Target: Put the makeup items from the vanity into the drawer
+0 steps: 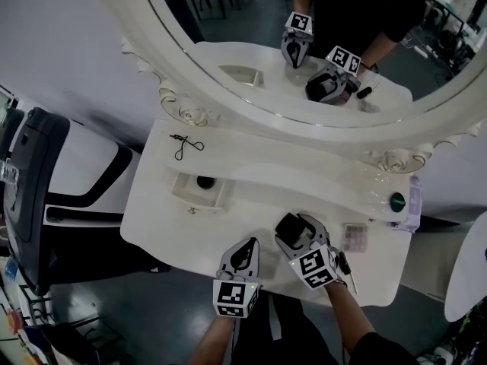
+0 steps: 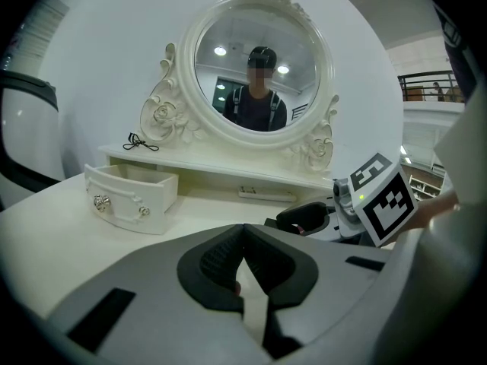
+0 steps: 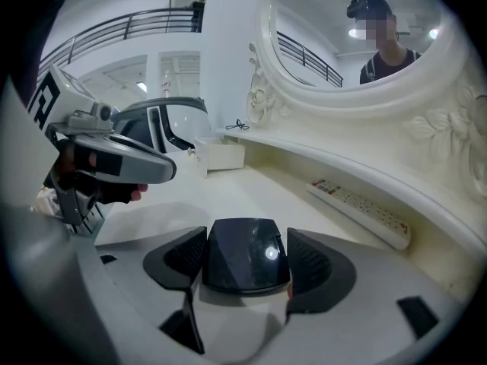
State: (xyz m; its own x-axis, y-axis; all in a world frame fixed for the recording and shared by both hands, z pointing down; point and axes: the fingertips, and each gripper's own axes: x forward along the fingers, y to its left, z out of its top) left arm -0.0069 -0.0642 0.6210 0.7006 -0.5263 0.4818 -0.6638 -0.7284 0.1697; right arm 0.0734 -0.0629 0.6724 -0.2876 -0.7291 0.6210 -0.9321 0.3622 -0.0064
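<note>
**Head view:** The drawer [image 1: 199, 201] stands pulled open at the left of the worktop [image 1: 251, 195], against the raised shelf. One dark round item already lies inside, so the drawer is ready to receive more. Near the front edge the right gripper [image 1: 299, 231] straddles a black compact [image 1: 289, 225]. An eyeshadow palette [image 1: 354, 236] lies just beside it, toward the right edge. The left gripper [image 1: 242, 257] hangs at the front edge, clear of the items.

**Left gripper view:** Its fingers [image 2: 214, 265] are closed together on nothing; judged idle.

**Right gripper view:** The fingers [image 3: 179, 258] stand wide apart on either side of the compact. It rests flat on the worktop, unclamped; judged lined up for pickup.
</note>
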